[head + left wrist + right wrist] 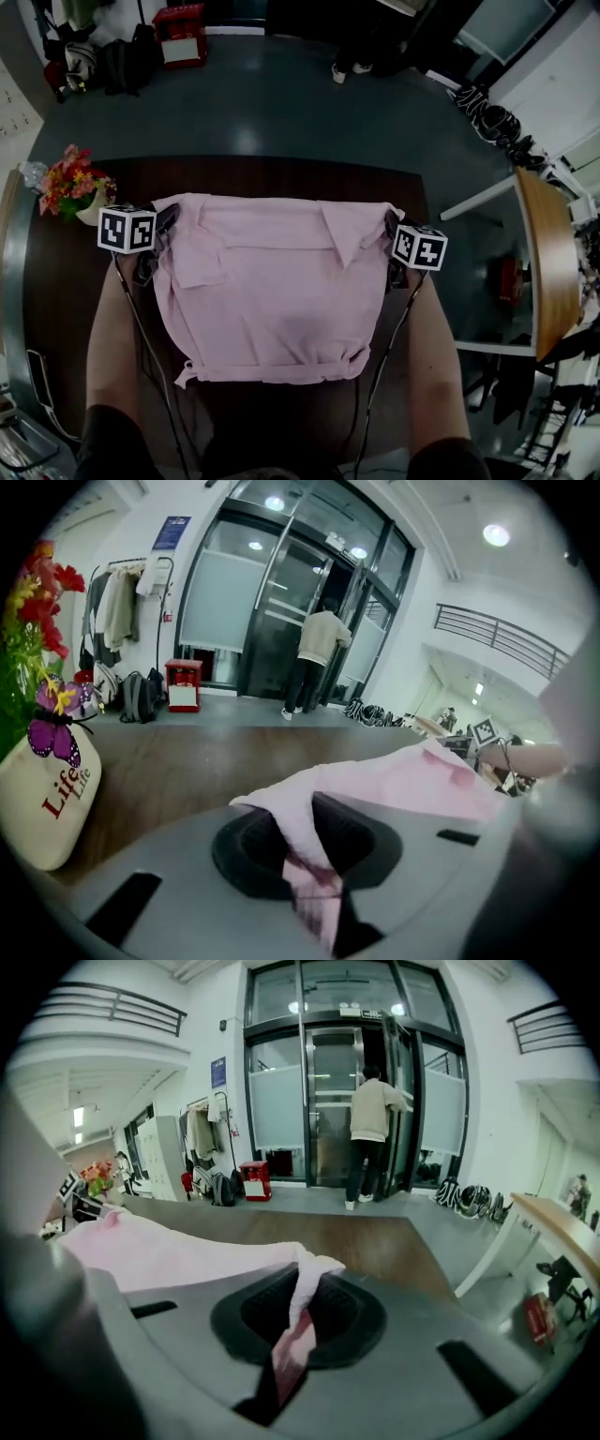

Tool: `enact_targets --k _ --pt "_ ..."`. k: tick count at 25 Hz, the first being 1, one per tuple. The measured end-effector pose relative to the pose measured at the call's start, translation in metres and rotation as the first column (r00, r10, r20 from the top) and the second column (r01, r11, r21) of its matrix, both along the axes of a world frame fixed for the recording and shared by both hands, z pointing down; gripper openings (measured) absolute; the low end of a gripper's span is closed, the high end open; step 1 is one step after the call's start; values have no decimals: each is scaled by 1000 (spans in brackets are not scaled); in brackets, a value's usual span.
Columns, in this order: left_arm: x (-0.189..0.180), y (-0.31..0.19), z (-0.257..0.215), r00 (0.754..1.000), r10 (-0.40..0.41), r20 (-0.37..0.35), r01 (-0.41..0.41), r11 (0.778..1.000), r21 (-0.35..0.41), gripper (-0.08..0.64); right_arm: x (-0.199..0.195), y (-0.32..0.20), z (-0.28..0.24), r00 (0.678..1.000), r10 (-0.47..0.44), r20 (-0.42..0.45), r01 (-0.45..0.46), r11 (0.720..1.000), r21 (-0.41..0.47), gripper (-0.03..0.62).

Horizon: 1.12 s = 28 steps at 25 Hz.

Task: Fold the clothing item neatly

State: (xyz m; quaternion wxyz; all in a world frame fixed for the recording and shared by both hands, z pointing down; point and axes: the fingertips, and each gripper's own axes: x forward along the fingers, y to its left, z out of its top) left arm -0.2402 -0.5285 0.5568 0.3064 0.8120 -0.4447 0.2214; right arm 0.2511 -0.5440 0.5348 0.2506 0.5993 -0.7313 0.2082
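Observation:
A pink shirt (272, 295) hangs spread in front of me over the dark wooden table (56, 281), its top edge stretched between both grippers and its collar near the upper right. My left gripper (161, 225) is shut on the shirt's upper left corner; pink cloth (309, 855) is pinched between its jaws in the left gripper view. My right gripper (390, 230) is shut on the upper right corner, where a fold of cloth (298, 1321) runs down into its closed jaws. The shirt's bottom hem lies bunched near my body.
A white vase of flowers (77, 195) stands at the table's left, close to the left gripper, also seen as the vase (42, 803). A second table (548, 262) lies to the right. A person (373, 1129) stands at glass doors beyond.

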Motion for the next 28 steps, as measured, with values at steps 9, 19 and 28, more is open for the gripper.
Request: enact_targets --k 9,19,28 --pt "-12 21 -3 984 62 169 -66 998 21 305 -15 8 1 993 -102 -62 100 995 -26 145" --pt "-2 92 -68 996 -82 25 76 975 208 307 -3 73 -52 998 16 65 -23 993 119 206" --pt "93 218 -158 994 -17 -107 58 918 393 238 -85 197 -142 960 -144 238 51 932 360 110"
